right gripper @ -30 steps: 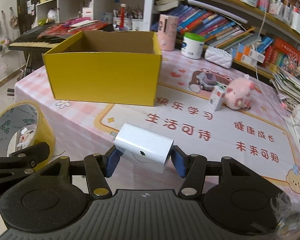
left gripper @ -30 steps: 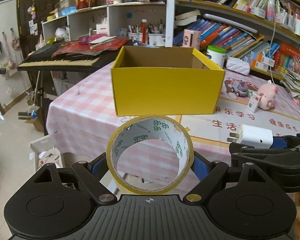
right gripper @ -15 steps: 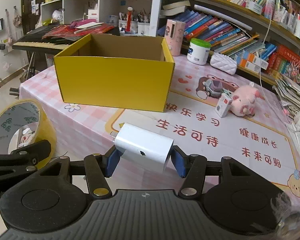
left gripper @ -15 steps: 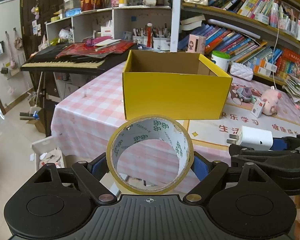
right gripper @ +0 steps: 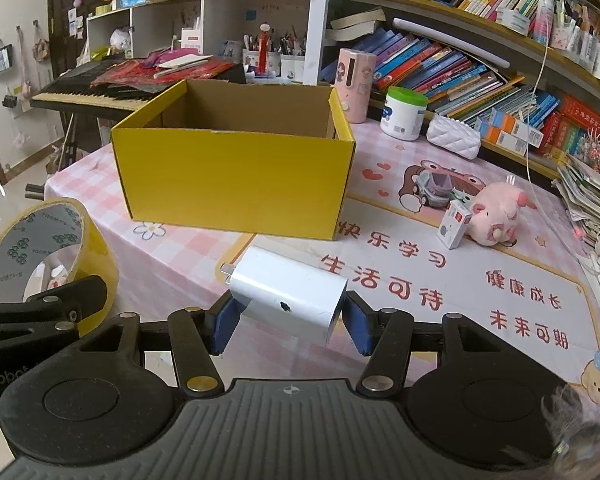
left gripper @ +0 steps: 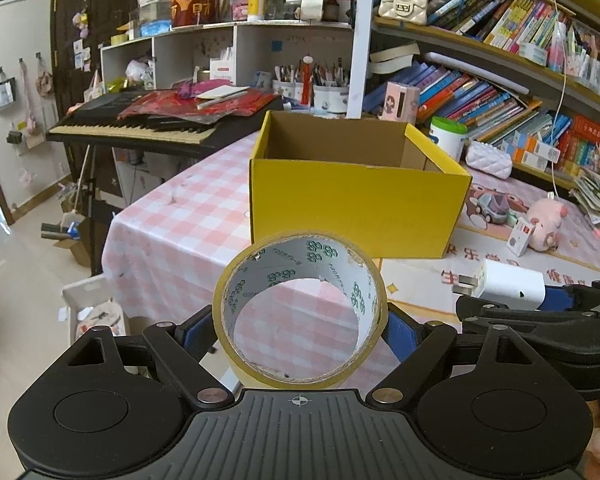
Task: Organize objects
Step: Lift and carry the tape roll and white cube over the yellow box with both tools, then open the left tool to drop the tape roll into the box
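Observation:
My left gripper [left gripper: 300, 330] is shut on a yellow tape roll [left gripper: 352, 256], held in the air before the table's near edge. The roll also shows at the left of the right wrist view [right gripper: 100, 248]. My right gripper [right gripper: 286, 322] is shut on a white charger plug [right gripper: 288, 296], its prongs pointing left, above the table's near part. The charger also shows in the left wrist view [left gripper: 508, 284]. An open yellow cardboard box [left gripper: 356, 200] stands on the table ahead of both grippers [right gripper: 236, 184]; what I see of its inside is bare.
The pink checked tablecloth [left gripper: 180, 224] ends at a left edge with floor below. A pink plush pig [right gripper: 496, 216], a small white-red box [right gripper: 454, 224], a toy car [right gripper: 432, 184], a white jar [right gripper: 404, 114] and a white pouch [right gripper: 454, 140] lie right of the box. Bookshelves stand behind.
Both grippers have risen and pulled back a little with their loads still held; the yellow box now sits lower and farther off in both views, with more of its inside showing.

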Demonstrator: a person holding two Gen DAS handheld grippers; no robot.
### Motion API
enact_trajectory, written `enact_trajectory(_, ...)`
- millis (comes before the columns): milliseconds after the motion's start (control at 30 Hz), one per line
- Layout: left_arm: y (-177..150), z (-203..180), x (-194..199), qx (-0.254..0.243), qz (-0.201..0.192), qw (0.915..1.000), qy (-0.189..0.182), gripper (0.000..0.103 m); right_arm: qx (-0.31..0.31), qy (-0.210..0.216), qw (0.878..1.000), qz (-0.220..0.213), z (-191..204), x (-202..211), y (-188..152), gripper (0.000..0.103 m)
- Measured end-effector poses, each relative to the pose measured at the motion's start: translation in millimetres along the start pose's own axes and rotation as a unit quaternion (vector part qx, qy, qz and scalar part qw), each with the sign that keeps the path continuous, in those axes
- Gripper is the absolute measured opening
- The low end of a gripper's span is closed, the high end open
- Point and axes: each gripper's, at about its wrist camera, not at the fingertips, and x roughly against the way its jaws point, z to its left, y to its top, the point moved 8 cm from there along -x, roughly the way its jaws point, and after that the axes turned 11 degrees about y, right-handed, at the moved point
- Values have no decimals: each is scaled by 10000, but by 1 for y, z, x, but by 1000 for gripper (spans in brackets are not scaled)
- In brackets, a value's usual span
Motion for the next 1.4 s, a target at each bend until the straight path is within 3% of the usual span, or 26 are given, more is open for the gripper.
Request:
enact_trajectory(233, 28, -4, -6, 51, -340, 9994, 44, 87, 13, 38, 9995, -307, -7, -5, 27, 54)
enact_trajectory(667, 117, -16, -31, 124, -1259, 9915, 309, 87, 245, 78, 9913, -1294, -37, -25, 131, 54)
enact_trajectory(933, 138, -31, -69, 88, -1149, 9922, 479, 87, 310, 120, 9894, -1414, -60, -55, 172, 54)
enact_trajectory(1400, 136, -50, -117, -299, -692, 9949, 668, 87, 383, 395, 9933, -1014, -66, -108, 184, 54)
